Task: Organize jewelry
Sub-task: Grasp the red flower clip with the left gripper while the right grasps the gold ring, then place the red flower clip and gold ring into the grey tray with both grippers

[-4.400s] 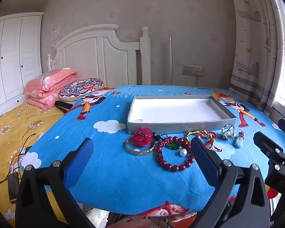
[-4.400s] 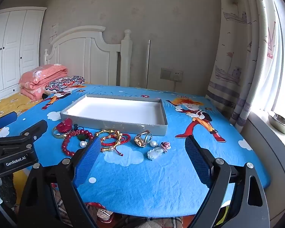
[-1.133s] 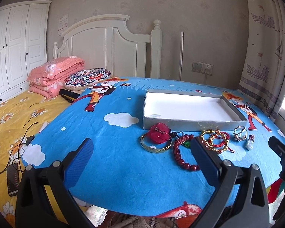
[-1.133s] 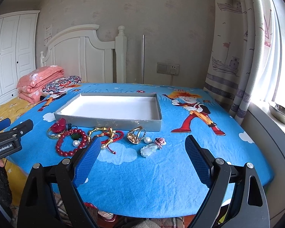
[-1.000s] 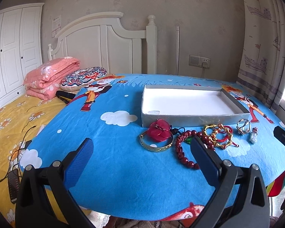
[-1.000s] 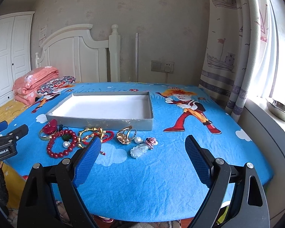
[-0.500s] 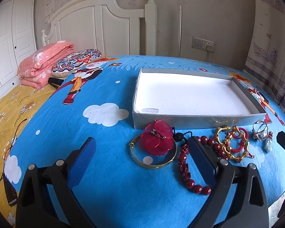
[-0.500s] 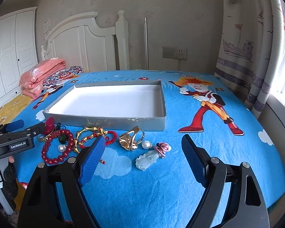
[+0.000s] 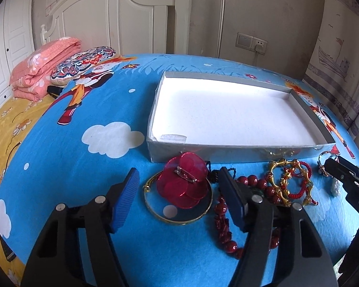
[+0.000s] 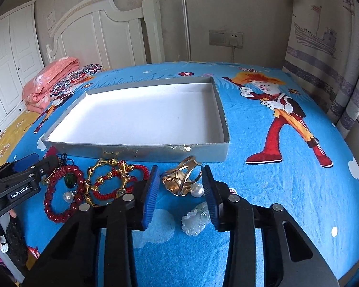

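A shallow grey box (image 9: 256,151) with a white inside, nothing in it, lies on the blue cartoon cloth; it also shows in the right wrist view (image 10: 141,151). In front of it lies jewelry. My left gripper (image 9: 179,179) is open, its jaws either side of a red flower brooch (image 9: 183,183) resting on a gold bangle (image 9: 179,218). A red bead bracelet (image 9: 223,217) and gold-and-red bracelets (image 9: 289,181) lie to its right. My right gripper (image 10: 180,178) is open around a gold ring (image 10: 182,177) and a pearl (image 10: 196,189). A pale jade pendant (image 10: 195,221) lies below.
The cloth-covered table drops off at its near edge. A white headboard (image 9: 112,16) and folded pink bedding (image 9: 42,69) are at the back left. A curtain (image 10: 335,47) hangs at the right. The other gripper shows at each view's side edge.
Both grippers have moved forward and down to the jewelry. Their jaws have narrowed, the left around the brooch, the right around the gold ring.
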The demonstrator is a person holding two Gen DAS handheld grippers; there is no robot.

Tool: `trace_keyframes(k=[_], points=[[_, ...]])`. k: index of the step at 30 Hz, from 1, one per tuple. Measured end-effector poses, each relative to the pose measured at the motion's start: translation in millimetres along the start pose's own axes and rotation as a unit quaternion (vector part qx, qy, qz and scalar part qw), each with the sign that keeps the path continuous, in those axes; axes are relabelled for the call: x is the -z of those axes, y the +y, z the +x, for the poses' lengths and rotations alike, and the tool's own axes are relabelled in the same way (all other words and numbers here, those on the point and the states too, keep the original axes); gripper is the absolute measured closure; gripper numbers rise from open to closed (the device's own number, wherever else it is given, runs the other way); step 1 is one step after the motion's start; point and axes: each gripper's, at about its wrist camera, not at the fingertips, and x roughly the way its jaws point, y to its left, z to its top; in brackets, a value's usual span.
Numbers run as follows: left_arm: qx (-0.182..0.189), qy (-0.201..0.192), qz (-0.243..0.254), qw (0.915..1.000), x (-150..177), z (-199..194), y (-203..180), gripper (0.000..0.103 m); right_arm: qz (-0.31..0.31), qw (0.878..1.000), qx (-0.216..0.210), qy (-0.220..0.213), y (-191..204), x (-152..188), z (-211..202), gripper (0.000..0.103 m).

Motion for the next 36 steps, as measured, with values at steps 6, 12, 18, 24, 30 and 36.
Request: trace_keyframes(k=[6, 12, 18, 24, 30, 36], points=[[0.001, 0.003, 0.016, 0.9999, 2.9, 2.8, -5.8, 0.061, -0.008, 1.000, 0.000, -0.009, 2.2, 4.5, -3.5, 0.095], [0.000, -0.022, 0.014, 0.9997, 6.0, -8.3, -5.4, 0.061, -0.009, 1.000, -0.009, -0.019, 3.3, 10.4, -8.5, 0.095], [0.010, -0.057, 0.002, 0.9983, 7.7, -34.1, -0.3, 0.061, -0.014, 0.998, -0.025, -0.047, 7.1, 11.0, -23.9, 0.095], [0.013, -0.067, 0.000, 0.9977, 13.6, -46.2, -3.0, 0.061, -0.015, 0.998, -0.028, -0.053, 7.0, 13.0, -32.5, 0.095], [0.010, -0.070, 0.006, 0.9975, 17.4, -46.4, -7.1, 0.061, -0.021, 0.998, -0.020, -0.056, 8.2, 12.1, -32.9, 0.095], [0.003, -0.074, 0.003, 0.9973, 15.0, -45.8, -6.6, 0.061, -0.036, 0.998, -0.012, -0.058, 15.0, 8.9, -28.7, 0.095]])
